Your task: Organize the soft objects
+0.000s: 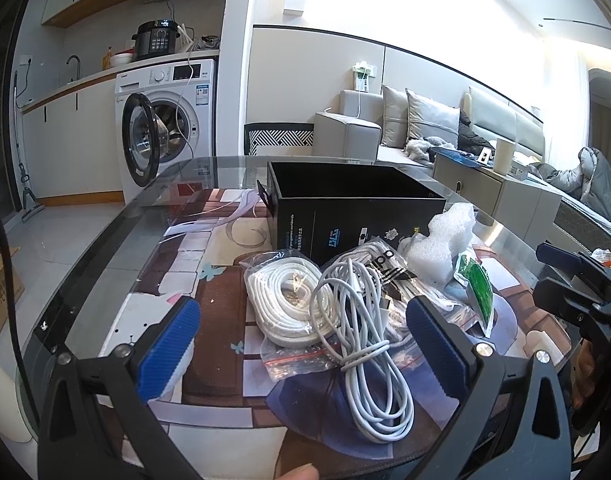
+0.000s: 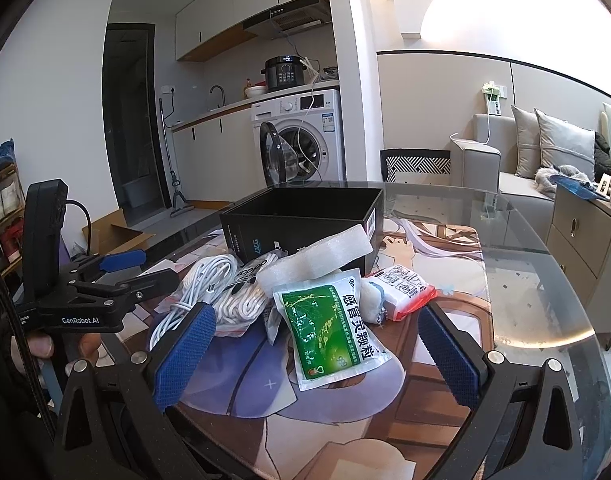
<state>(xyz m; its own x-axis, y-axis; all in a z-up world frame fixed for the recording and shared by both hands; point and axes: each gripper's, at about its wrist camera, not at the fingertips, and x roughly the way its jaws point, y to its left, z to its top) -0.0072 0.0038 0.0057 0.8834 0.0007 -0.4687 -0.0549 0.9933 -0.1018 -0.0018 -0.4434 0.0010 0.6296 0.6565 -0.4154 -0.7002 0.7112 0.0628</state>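
So the pile of soft stuff sits right ahead of both tools on the glass counter (image 2: 537, 248), on top of a printed mat (image 1: 221, 308). Straight in front of the left tool (image 1: 301, 346) there's a loose bundle of white cable (image 1: 365, 344), lying between its two blue pads, not pinched by them. Just to the left of that cable is a coil of thicker white cord in a clear zip bag (image 1: 283, 302), touching it. Beyond those, a black-and-white printed bag (image 1: 381, 268) and a lump of white foam wrap (image 1: 441, 244) lean against the black open-top box (image 1: 345, 208), which stands further out from the tool.

The right tool (image 2: 317, 344) has the green medicine sachet (image 2: 329, 328) flat between its pads, nothing gripped either. Past the sachet there's a small white-and-red packet (image 2: 401, 288) to the right, with a fuzzy white thing (image 2: 371, 300) tucked between them that I can't identify.

Both tools are spread wide with nothing in them. From the right wrist view the left tool shows off to the left, a hand (image 2: 61, 348) wrapped around its handle. Washing machine (image 2: 301, 136) with the door hanging open in the background, grey sofa (image 2: 521, 168) off to the right.
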